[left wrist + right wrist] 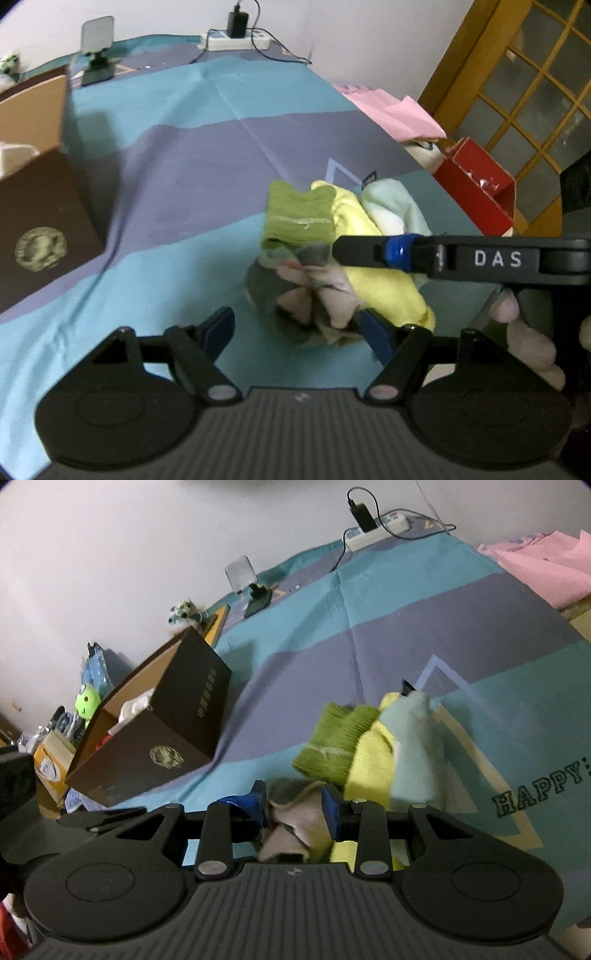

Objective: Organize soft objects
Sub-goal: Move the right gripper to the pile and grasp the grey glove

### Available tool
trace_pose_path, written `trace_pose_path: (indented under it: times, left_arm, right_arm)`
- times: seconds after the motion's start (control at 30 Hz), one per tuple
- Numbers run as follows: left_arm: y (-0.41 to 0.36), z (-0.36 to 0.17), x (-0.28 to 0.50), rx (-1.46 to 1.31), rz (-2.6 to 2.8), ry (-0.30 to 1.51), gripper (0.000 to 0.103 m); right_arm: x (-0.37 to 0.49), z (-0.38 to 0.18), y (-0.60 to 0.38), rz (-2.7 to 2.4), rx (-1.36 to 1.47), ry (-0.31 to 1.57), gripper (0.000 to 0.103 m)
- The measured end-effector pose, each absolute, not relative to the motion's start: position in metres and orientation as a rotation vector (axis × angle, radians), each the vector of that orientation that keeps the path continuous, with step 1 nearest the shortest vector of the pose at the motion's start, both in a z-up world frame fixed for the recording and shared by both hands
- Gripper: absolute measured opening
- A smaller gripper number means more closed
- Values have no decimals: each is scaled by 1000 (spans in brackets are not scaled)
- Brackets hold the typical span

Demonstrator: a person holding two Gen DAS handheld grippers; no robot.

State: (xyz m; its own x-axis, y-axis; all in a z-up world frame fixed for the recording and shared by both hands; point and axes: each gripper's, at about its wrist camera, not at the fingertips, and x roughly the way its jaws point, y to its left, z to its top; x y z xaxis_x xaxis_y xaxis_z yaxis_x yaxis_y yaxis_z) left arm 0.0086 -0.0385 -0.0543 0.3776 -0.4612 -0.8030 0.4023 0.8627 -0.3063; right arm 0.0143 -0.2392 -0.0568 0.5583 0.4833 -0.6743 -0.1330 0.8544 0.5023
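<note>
Grey-and-beige cloth (295, 827): a crumpled bundle, pinched between the blue pads of your right gripper (295, 805); its long axis runs back toward your wrist, the loose end hanging under the fingers.
Right gripper state: your fingers are clenched on that cloth, pads close together with fabric bulging between them.
Left gripper (299, 332): your fingers are spread wide and grasp nothing; the right-hand pad sits just beside the grey-and-beige cloth, and you cannot tell whether it touches.
Pile (340, 218): a green knitted piece (295, 218), a yellow cloth (373, 280) and a pale mint cloth (395, 206) lie bunched together on the bedsheet (184, 166), near its right edge. The green piece's ribbed end points away from you; the yellow cloth stretches from far to near.
Box (159, 731): a dark brown open carton on the sheet's left side, well apart from the pile, with white things inside.
Left view only: your right gripper's arm crossing from the right with the letters DAS, your fingers (524, 332) wrapped behind it, and a red box (476, 184) off the bed's edge.
Right view only: the word HAPPY printed on the sheet, and a green toy (86, 701) beyond the carton.
Both views: a power strip (232, 38) with a plugged-in charger at the far end.
</note>
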Motion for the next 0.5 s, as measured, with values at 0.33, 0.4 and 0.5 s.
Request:
trace_pose_path:
  times: [0.33, 0.4, 0.5]
  left_arm:
    - [-51, -84, 23, -124, -552, 1073, 72]
    - [-51, -85, 22, -134, -549, 1067, 70]
    - [-48, -83, 21, -142, -556, 1059, 69]
  right_arm:
    - [26, -75, -231, 451, 380, 1018, 17]
    - [27, -77, -231, 462, 385, 1028, 17]
    - [27, -76, -231, 477, 392, 1032, 16]
